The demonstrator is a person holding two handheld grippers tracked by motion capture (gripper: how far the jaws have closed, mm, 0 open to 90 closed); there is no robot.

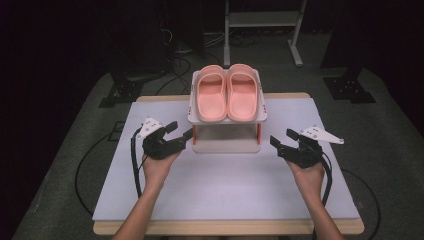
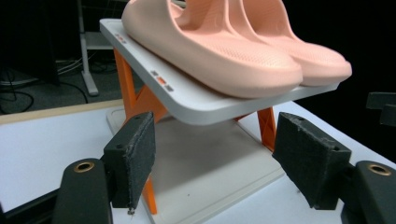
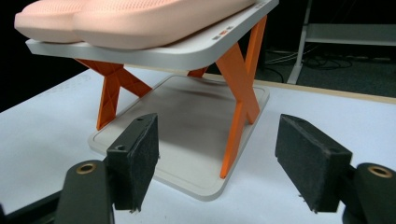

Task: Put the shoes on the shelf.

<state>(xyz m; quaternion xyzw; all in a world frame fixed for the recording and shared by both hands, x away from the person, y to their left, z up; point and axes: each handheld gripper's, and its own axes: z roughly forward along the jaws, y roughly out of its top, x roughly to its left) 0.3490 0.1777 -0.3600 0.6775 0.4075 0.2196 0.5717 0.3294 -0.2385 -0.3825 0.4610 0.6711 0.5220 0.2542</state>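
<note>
Bare mat (image 1: 225,185) lies open from three round to nine o'clock; the shoe rack (image 1: 226,145) blocks twelve, its lower shelf (image 3: 187,116) free.

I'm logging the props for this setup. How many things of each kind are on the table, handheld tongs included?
Pink foam slippers: 2
White two-tier shoe rack with orange crossed legs: 1
Black handheld tongs, both open: left, right: 2
Total: 5
</note>
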